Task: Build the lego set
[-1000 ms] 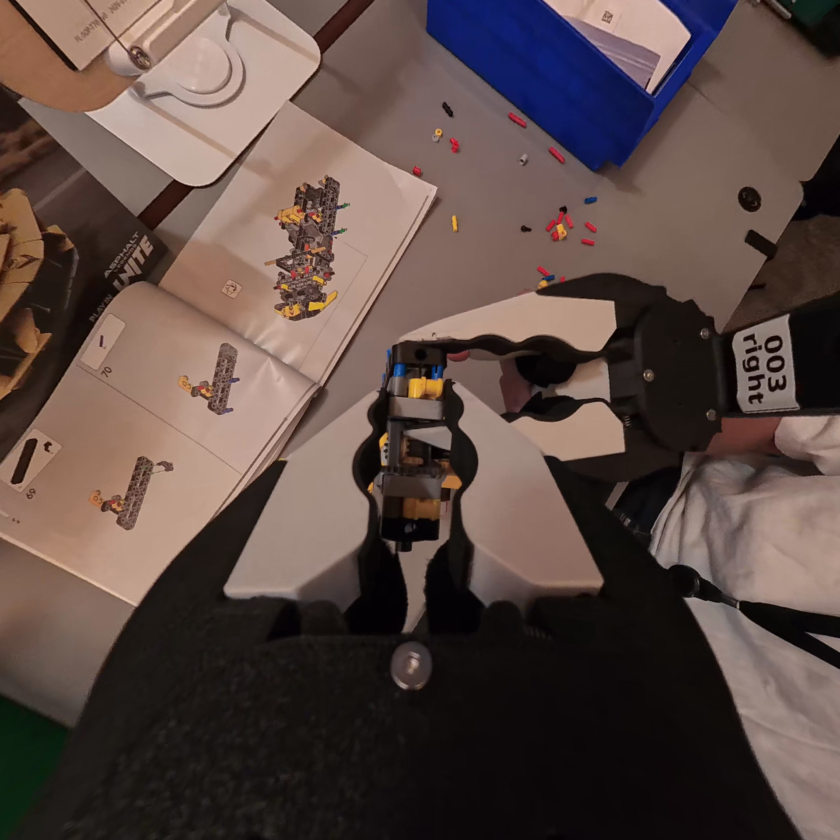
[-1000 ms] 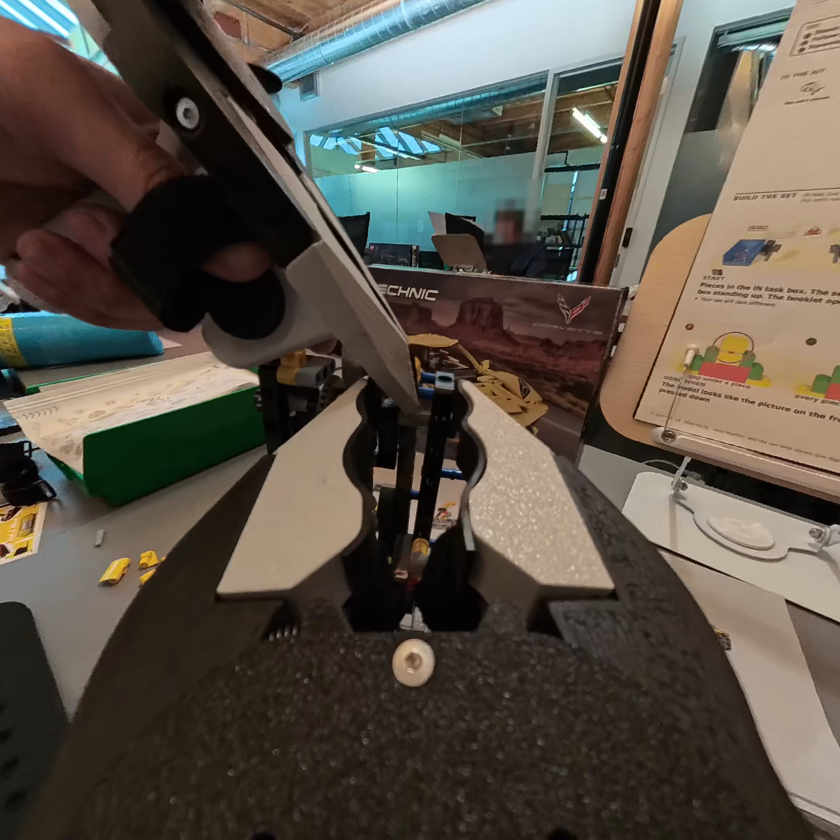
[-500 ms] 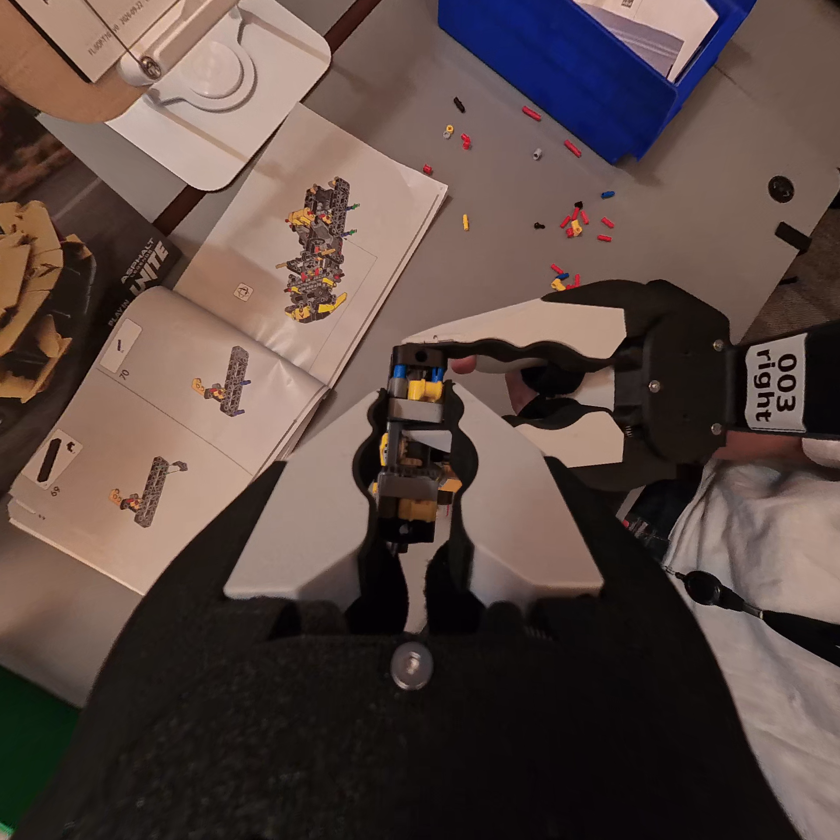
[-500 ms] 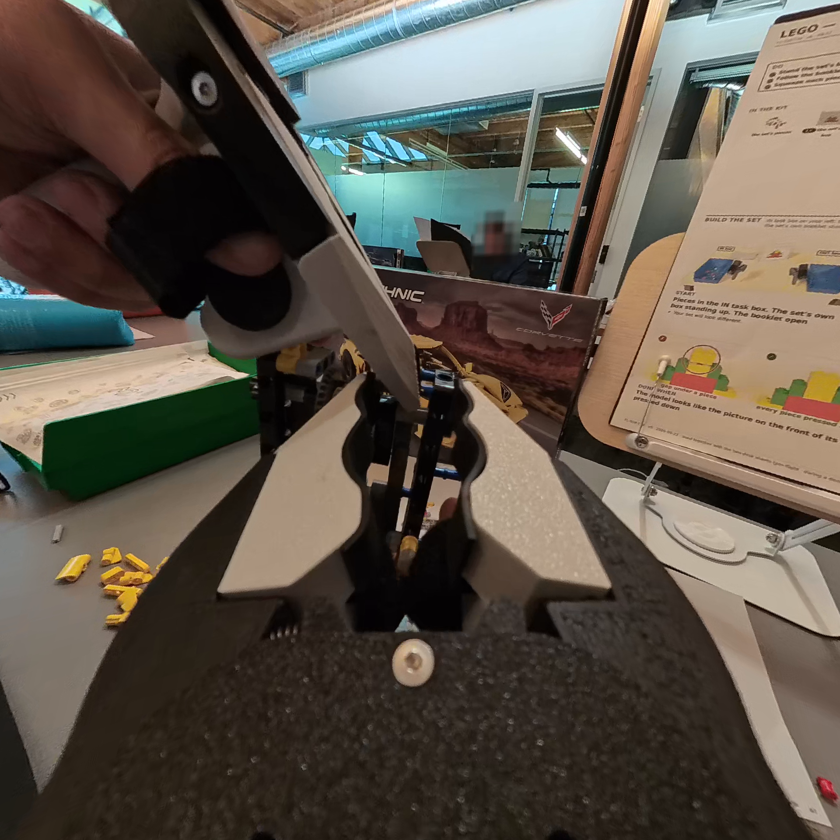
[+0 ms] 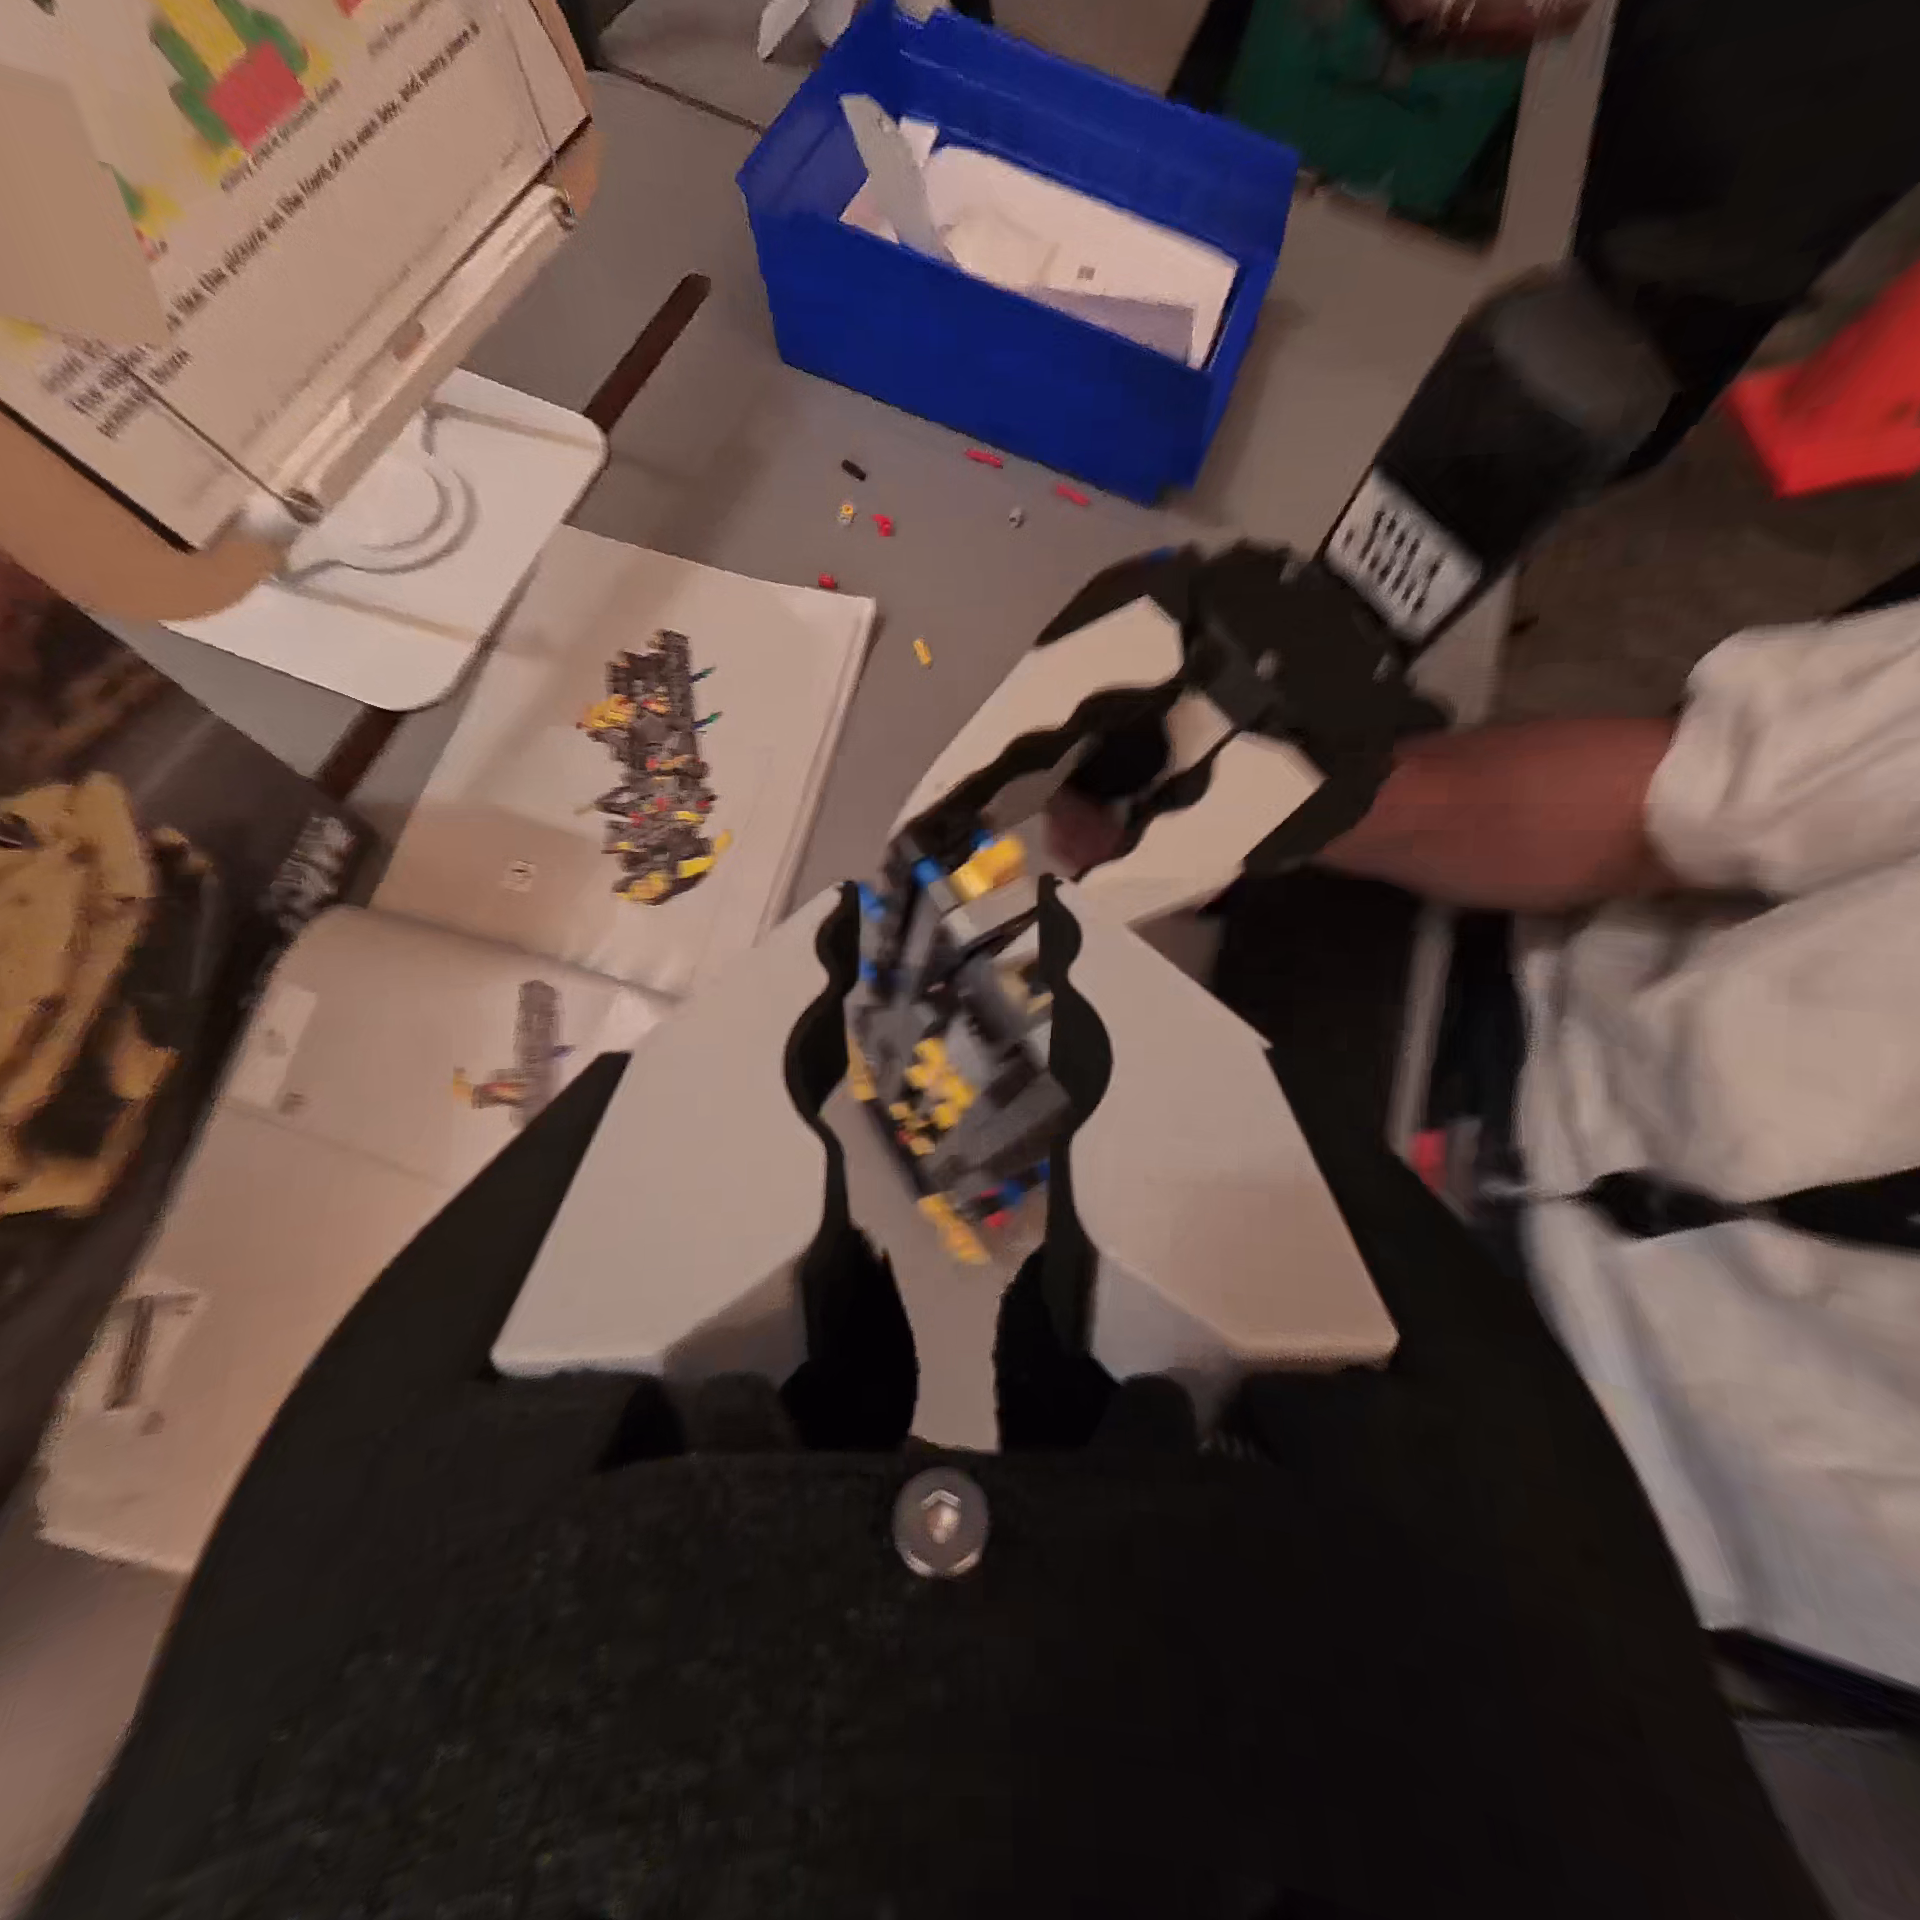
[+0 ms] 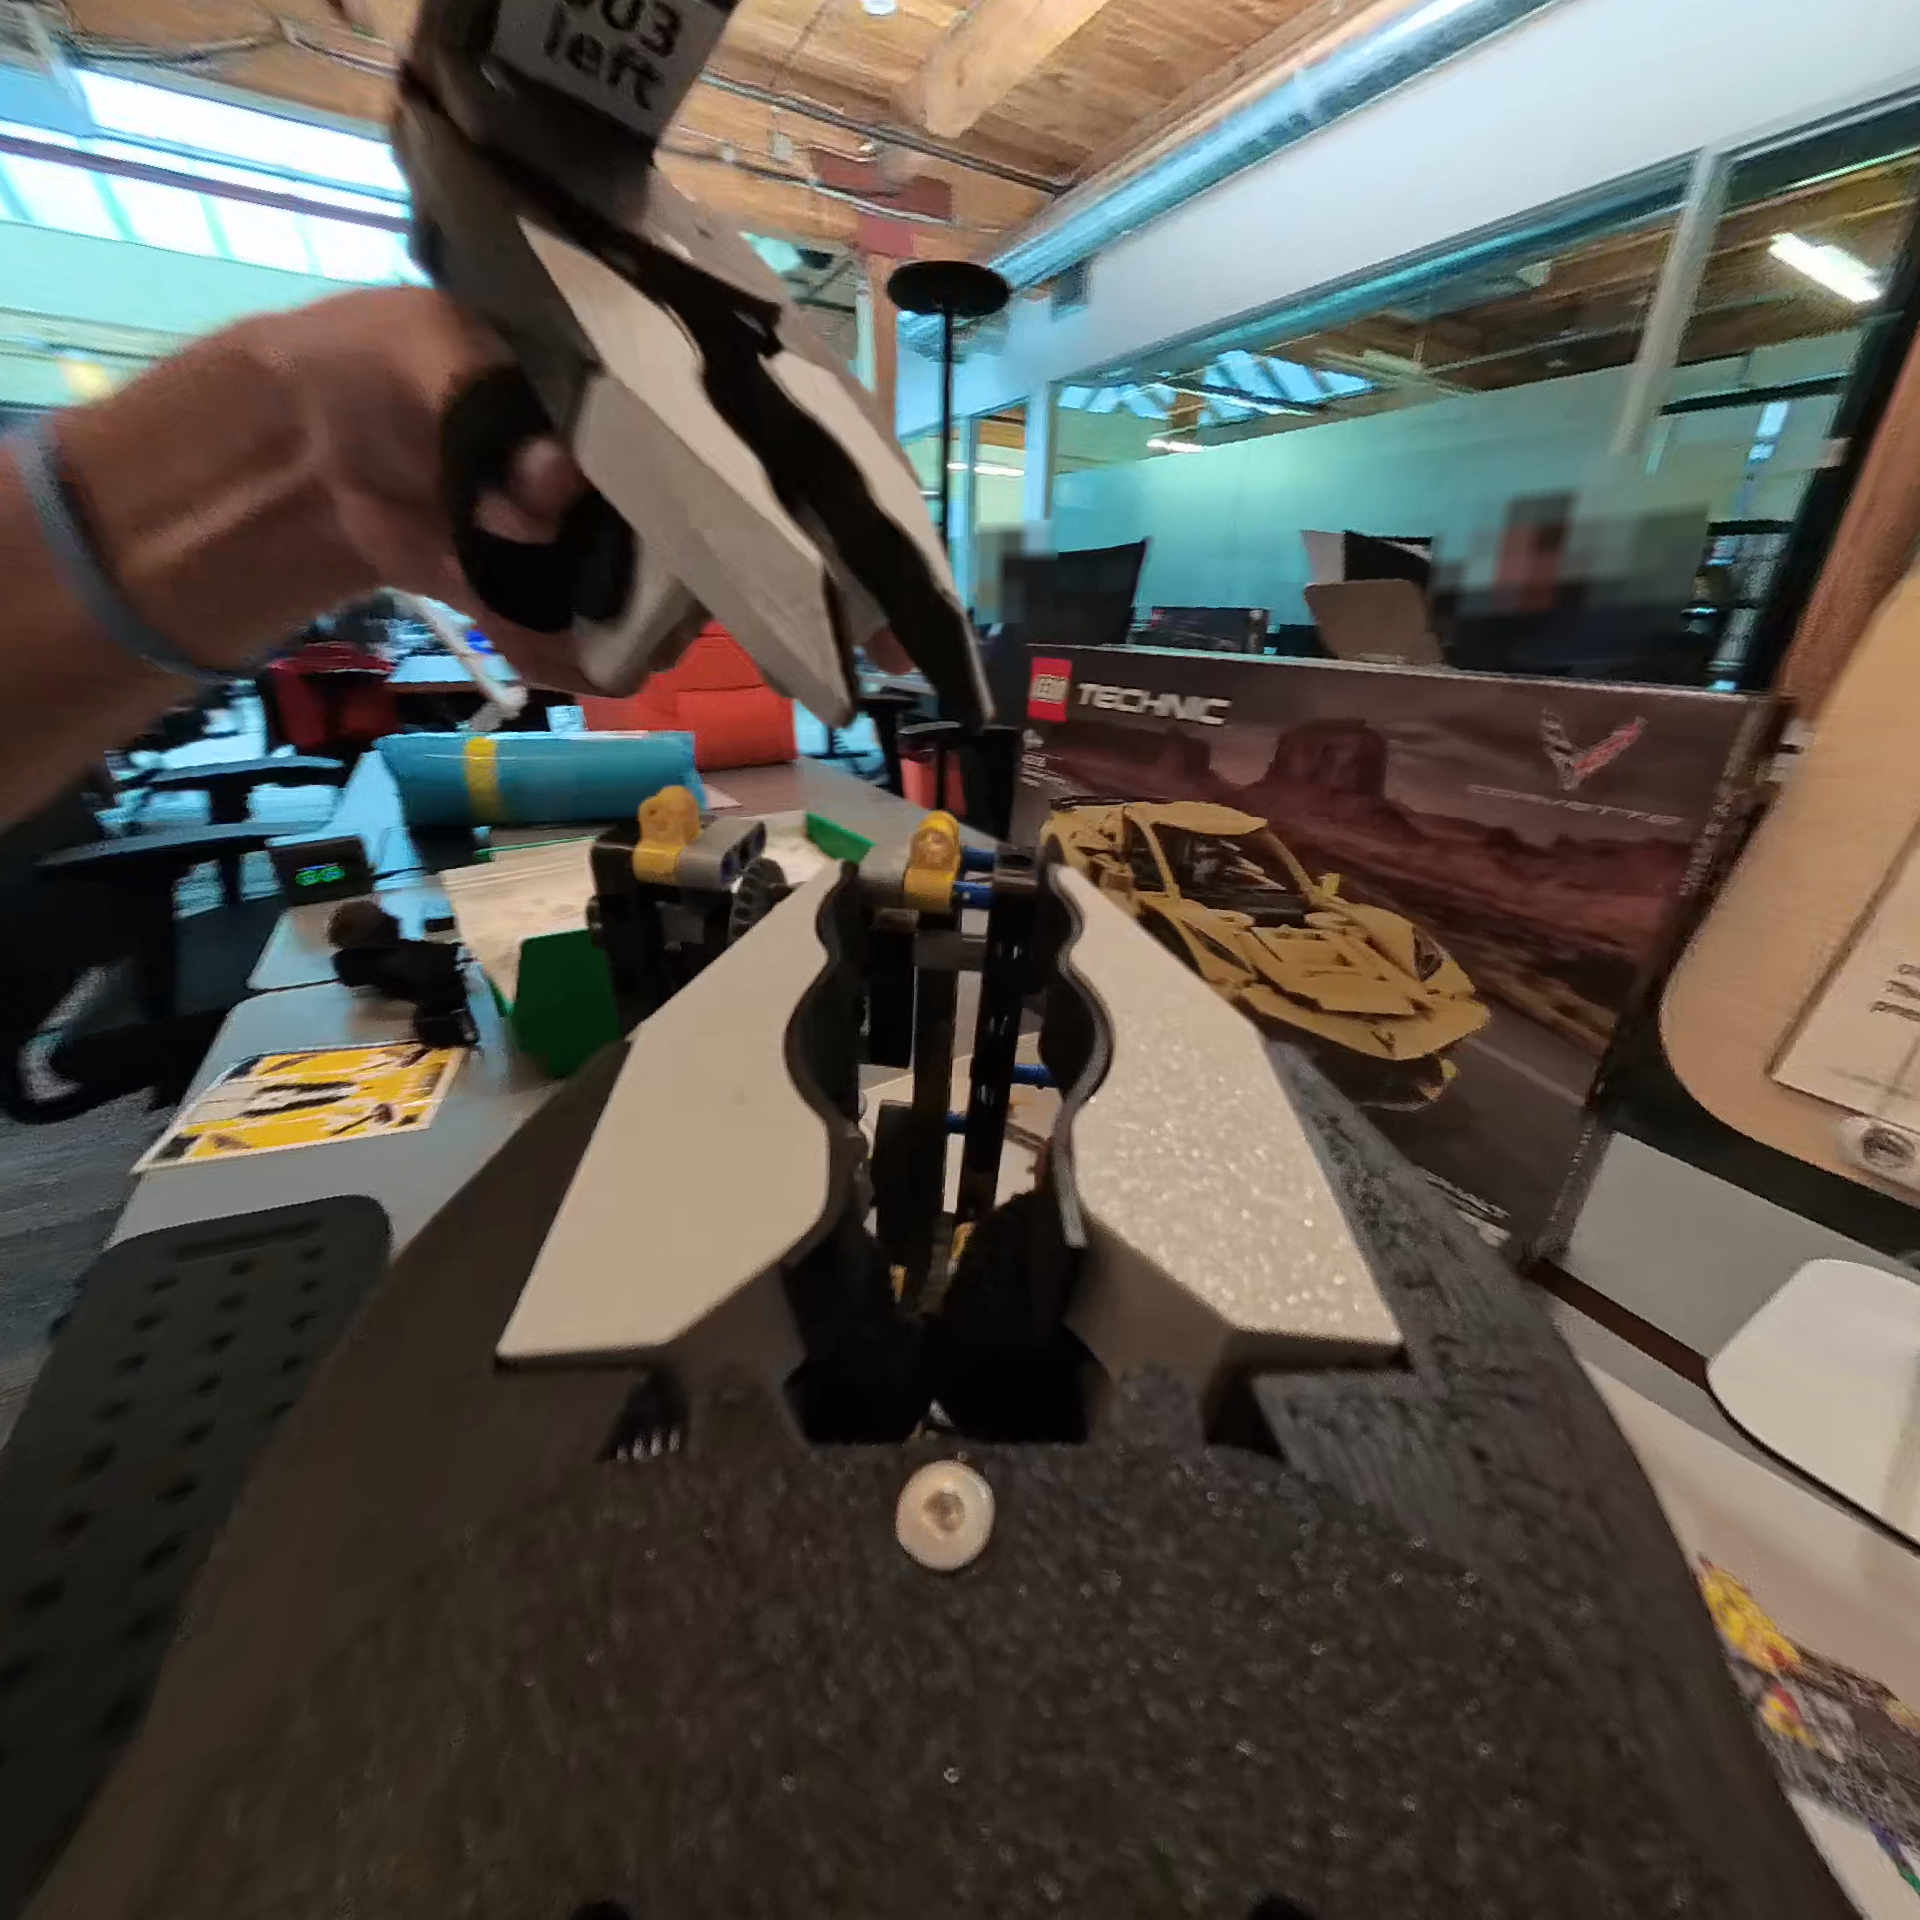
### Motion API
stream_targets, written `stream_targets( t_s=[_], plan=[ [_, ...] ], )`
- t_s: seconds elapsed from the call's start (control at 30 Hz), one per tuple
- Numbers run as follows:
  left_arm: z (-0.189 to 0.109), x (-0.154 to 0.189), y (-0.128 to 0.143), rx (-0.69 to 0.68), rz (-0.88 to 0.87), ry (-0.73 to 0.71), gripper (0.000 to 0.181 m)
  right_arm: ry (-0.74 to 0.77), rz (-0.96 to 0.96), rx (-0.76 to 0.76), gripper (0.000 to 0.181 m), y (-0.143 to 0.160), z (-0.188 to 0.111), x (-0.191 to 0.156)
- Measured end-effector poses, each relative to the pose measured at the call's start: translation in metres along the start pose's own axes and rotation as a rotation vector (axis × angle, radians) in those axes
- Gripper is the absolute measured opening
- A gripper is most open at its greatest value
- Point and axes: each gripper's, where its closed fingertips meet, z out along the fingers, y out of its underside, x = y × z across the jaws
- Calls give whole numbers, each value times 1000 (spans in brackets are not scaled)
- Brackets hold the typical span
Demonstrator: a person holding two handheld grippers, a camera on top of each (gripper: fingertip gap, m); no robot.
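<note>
The lego assembly point(image 5: 956, 1091), grey and black with yellow and blue parts, is held above the table. My right gripper point(image 6: 940, 883) is shut on its black beams point(image 6: 997, 987). In the left wrist view the right gripper point(image 5: 987, 842) reaches in from the upper right and grips the assembly's far end. My left gripper point(image 5: 948, 894) is open and empty, and the assembly shows beyond the gap between its fingers. In the right wrist view the left gripper point(image 6: 914, 717) hangs just above the assembly, apart from it. The views are blurred by motion.
An open instruction booklet point(image 5: 644, 748) lies on the grey table to the left. A blue bin point(image 5: 987, 353) with papers stands at the back, with small loose pieces point(image 5: 883, 520) before it. The set's box point(image 6: 1403, 831), a green bin point(image 6: 561, 997) and a yellow sticker sheet point(image 6: 301, 1101) stand around. My left and right fingertips are right by each other.
My left gripper has let go of the assembly and lifted off it. My right gripper keeps hold of the assembly, which is now tilted in the left wrist view.
</note>
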Motion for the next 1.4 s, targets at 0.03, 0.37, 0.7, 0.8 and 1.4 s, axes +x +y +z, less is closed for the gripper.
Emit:
stream_targets(
  t_s=[0.03, 0.37, 0.7, 0.8, 1.4],
  plan=[
    [0, -5, 2, 30, 65, -4, 34, -71, 1, 3, 31, 0, 0, -4],
    [10, 4, 12, 400, 138, 278, 36, -548, 109, -46, 32, 0, 7, -13],
    [5, -5, 26, 553, 174, 182, 42, -701, 113, -59, 32, 1, 14, -16],
    [5, -1, 25, 577, 176, 203, 42, -723, 65, -49, 33, 1, 14, -22],
    [5, 0, 22, 711, 126, 204, 30, -621, -41, -147, 33, 1, 12, -10]
  ],
)
